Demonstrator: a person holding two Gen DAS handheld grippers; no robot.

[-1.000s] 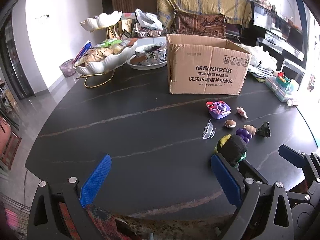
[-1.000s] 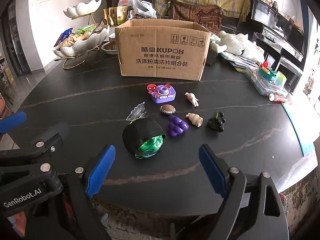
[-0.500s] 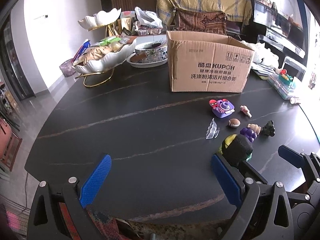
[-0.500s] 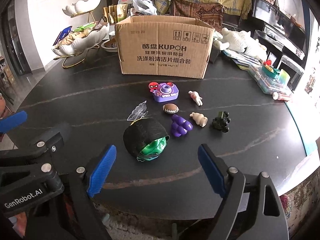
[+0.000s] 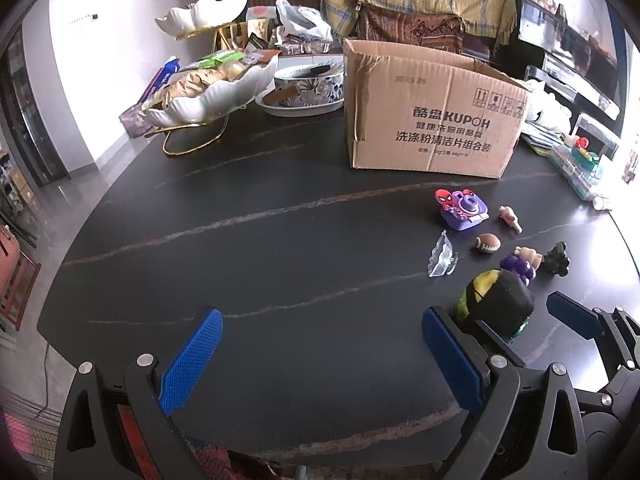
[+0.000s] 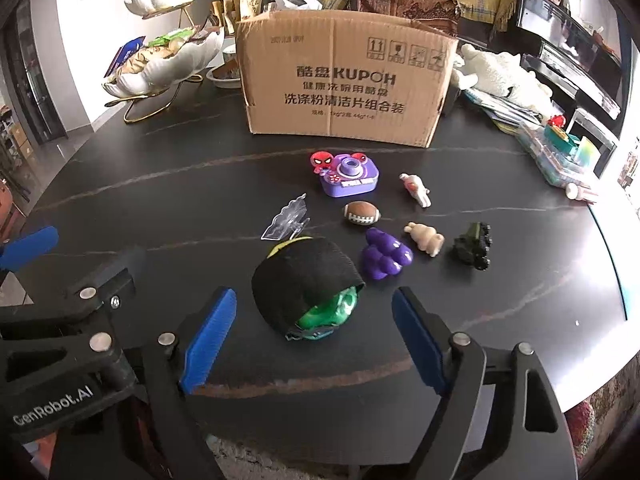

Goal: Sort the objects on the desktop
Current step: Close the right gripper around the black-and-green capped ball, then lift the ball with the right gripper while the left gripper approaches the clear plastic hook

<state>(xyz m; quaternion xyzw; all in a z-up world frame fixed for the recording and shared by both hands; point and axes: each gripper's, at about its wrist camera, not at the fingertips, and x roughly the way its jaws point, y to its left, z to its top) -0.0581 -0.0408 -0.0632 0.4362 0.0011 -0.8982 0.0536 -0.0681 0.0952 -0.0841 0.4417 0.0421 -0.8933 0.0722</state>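
the right gripper (image 6: 314, 328) has its blue fingers (image 6: 208, 334) spread wide, with nothing between them but air, low over the dark surface (image 6: 160, 200). just ahead of them, partly between the tips, lies a green toy head wrapped in a black band (image 6: 308, 284), resting on the surface and touching neither finger. the left gripper (image 5: 320, 360) also has its fingers (image 5: 192, 360) wide apart and empty, over a bare stretch of the surface to the left of the toys.

beyond the green head, a purple grape toy (image 6: 386, 254) lies just beside it on the right, and a clear plastic clip (image 6: 286, 218) just behind it on the left. further out are a small toy football (image 6: 362, 213), a beige figurine (image 6: 424, 238), a dark green toy vehicle (image 6: 474, 245), a white and red figurine (image 6: 416, 189) and a purple toy camera with red spider faces (image 6: 348, 174).

behind them all stands an open cardboard box (image 6: 344, 80), upright. to its left is a white shell-shaped tiered tray (image 5: 212, 92) full of snacks, and at the right edge of the surface a clear plastic container (image 6: 560, 156).
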